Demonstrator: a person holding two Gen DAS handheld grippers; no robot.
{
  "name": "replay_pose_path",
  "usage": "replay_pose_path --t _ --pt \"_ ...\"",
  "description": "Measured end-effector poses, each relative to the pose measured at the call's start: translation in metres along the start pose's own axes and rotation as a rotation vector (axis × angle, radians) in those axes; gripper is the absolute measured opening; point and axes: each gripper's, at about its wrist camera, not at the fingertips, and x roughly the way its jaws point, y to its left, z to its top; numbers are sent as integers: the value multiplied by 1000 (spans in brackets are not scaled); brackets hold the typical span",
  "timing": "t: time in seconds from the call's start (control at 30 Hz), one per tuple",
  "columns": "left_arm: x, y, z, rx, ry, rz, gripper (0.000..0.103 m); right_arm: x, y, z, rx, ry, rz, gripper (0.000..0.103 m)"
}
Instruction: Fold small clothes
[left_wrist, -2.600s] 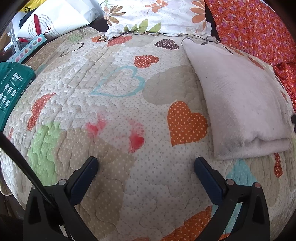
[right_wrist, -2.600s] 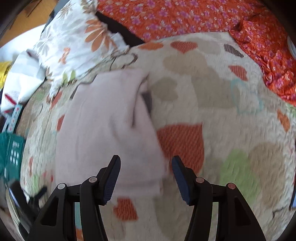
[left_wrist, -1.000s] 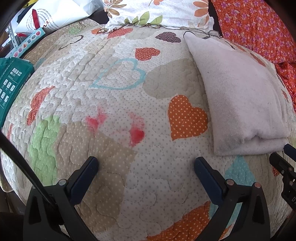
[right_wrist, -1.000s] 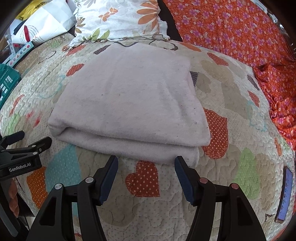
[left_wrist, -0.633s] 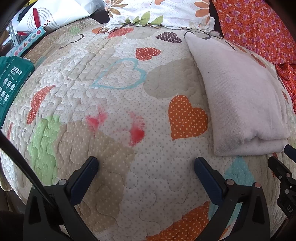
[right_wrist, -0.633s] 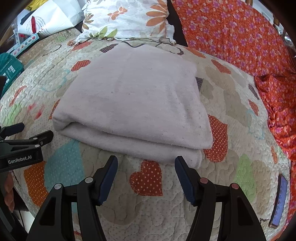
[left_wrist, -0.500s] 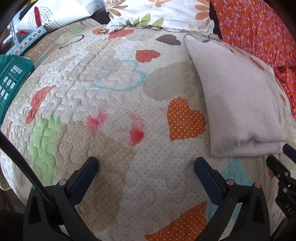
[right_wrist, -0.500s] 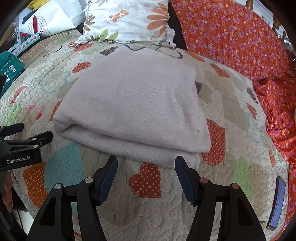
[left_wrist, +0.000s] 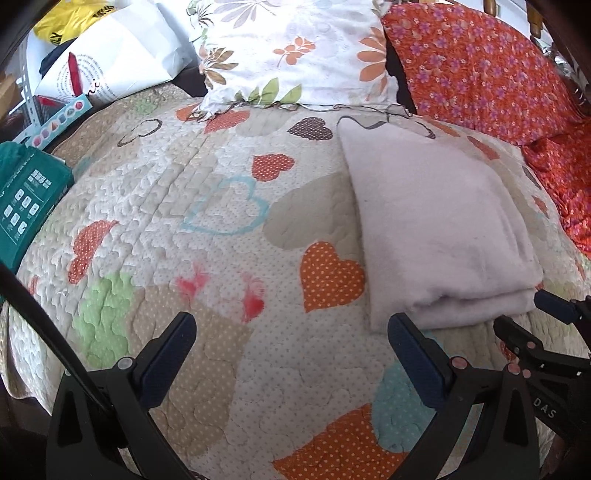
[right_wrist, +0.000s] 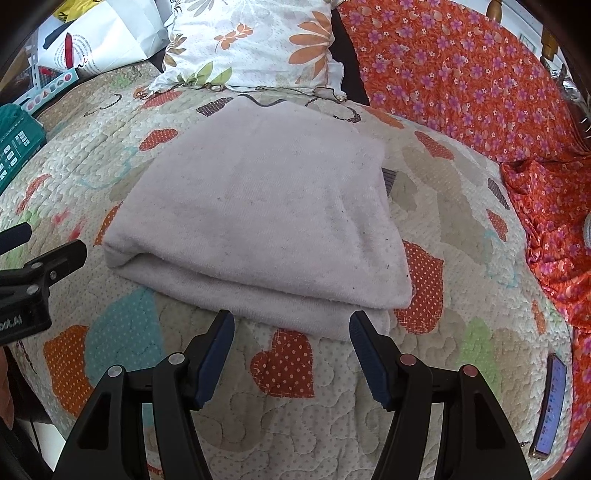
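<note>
A pale pink folded garment lies flat on the heart-patterned quilt, its thick folded edge toward me. It also shows at the right of the left wrist view. My right gripper is open and empty, hovering just in front of that folded edge. My left gripper is open wide and empty over bare quilt, left of the garment. The right gripper's fingers show at the right edge of the left view.
A floral pillow and an orange flowered cloth lie behind the garment. A teal box and a white bag sit at the left. A phone lies near the quilt's right front edge.
The right gripper swung from beside the garment to face its folded edge and has drawn slightly closer. The left gripper has barely moved. Both stay open.
</note>
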Motion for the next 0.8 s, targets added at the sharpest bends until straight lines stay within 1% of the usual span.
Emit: replay_pose_path --t 0.1,0.33,0.63,0.73,0.8 --pt "1 0 0 -3 10 -2 103 0 -1 1 5 -2 -2 69" --pt "9 -2 2 -27 63 -10 103 -1 -4 2 19 0 -3 69" --pt "5 -13 9 -27 56 -13 103 -12 -20 5 58 -34 -29 70" --pt "2 -18 11 -24 43 -21 103 -19 -35 7 102 -55 -51 70" --pt "0 -21 12 -13 30 -20 103 -21 -45 8 136 -59 -55 72"
